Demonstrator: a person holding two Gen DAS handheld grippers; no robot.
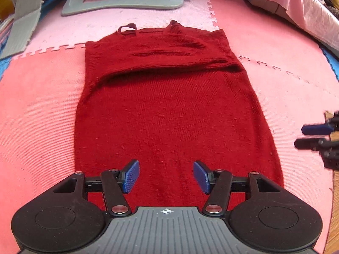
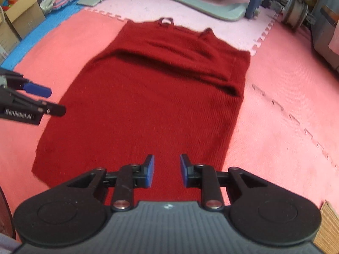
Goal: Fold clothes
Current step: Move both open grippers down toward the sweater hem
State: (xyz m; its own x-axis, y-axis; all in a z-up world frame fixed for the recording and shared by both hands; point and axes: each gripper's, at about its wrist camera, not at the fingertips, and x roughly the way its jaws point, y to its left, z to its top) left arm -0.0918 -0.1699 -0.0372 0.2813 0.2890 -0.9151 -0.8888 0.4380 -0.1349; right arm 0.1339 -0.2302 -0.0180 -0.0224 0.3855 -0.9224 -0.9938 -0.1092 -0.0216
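Pink and coral foam floor mats (image 1: pixel 264 97) are seen under everything, with grey plastic equipment (image 1: pixel 127 2) at the far end. Ahead of both grippers a red knitted garment (image 1: pixel 169 110) is laid flat on the mats, its far part already turned over in one fold. The left gripper (image 1: pixel 166 176) is held with jaws apart above the near hem, nothing between them. The right gripper (image 2: pixel 167 170) is also parted and empty. Further folds appear to be left.

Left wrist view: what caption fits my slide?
Open left gripper above a red knit garment on pink foam mats.
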